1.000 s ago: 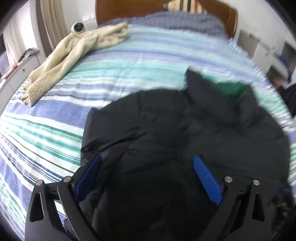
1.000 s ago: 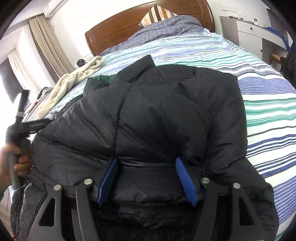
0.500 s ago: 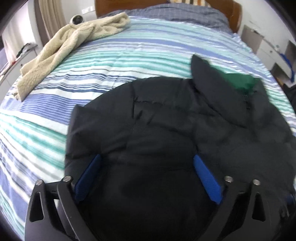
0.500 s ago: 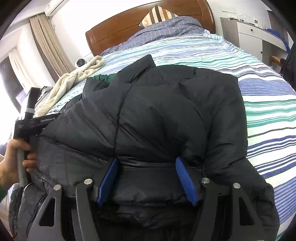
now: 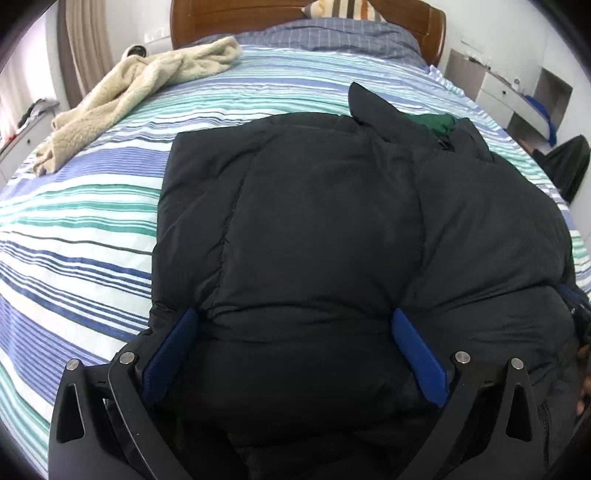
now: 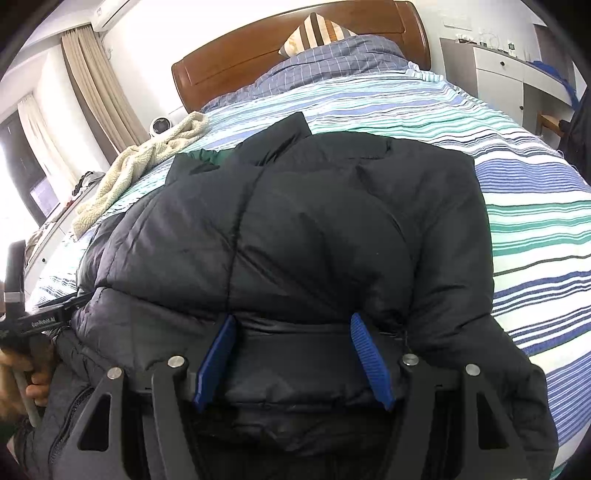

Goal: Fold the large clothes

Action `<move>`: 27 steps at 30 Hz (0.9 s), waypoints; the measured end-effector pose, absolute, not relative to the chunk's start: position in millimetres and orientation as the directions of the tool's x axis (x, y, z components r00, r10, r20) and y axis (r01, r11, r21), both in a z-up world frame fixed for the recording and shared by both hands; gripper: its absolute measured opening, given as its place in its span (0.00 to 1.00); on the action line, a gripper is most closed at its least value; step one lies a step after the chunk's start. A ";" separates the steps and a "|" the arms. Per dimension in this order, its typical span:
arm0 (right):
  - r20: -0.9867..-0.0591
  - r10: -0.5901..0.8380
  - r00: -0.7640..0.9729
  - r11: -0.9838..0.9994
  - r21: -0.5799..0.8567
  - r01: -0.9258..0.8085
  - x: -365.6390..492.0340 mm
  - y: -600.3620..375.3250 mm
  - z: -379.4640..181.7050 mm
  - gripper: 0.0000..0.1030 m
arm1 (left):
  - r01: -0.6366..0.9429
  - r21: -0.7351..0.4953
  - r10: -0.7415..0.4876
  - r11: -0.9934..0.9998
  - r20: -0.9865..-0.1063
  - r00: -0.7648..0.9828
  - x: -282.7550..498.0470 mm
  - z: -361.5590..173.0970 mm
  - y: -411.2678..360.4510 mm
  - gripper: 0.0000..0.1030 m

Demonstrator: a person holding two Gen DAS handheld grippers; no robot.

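Where stripes run, black jacket (image 5: 325,221) between tool (image 5: 293,328) blades

Both hand-held grippers point forward and slightly down, the left hand-held gripper (image 5: 293,345) with its blue fingers (image 5: 419,360) spread wide, the right hand-held gripper (image 6: 293,356) likewise spread, while the person's left hand (image 6: 22,380) clasps its handle.

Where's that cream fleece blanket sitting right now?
The cream blanket lies bunched on the striped bed, far left in both views, up near the wooden headboard and apart from the black jacket.
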State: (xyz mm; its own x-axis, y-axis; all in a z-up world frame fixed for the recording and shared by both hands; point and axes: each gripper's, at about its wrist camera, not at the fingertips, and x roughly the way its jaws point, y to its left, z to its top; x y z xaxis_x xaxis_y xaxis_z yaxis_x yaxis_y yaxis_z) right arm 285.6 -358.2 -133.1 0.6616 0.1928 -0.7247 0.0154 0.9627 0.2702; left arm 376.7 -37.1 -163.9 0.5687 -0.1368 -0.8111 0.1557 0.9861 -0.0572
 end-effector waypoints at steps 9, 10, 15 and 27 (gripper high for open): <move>-0.724 0.189 0.663 0.963 0.268 0.018 285.7 -358.4 -132.9 0.65 | 0.256 -0.030 -0.175 0.966 -0.806 0.566 312.8 -123.9 -55.4 0.97; -0.724 0.190 0.663 0.963 0.268 0.017 285.6 -358.2 -133.0 0.65 | 0.272 -0.005 -0.161 0.962 -0.816 0.555 312.2 -133.1 -61.0 0.98; -0.726 0.185 0.662 0.964 0.264 0.019 285.6 -357.8 -133.0 0.65 | 0.256 -0.061 -0.193 0.965 -0.824 0.532 317.3 -169.0 -55.3 1.00; -0.725 0.162 0.669 0.971 0.237 0.022 286.5 -354.9 -131.5 0.65 | 0.250 -0.030 -0.167 0.968 -0.819 0.549 314.2 -168.9 -61.6 1.00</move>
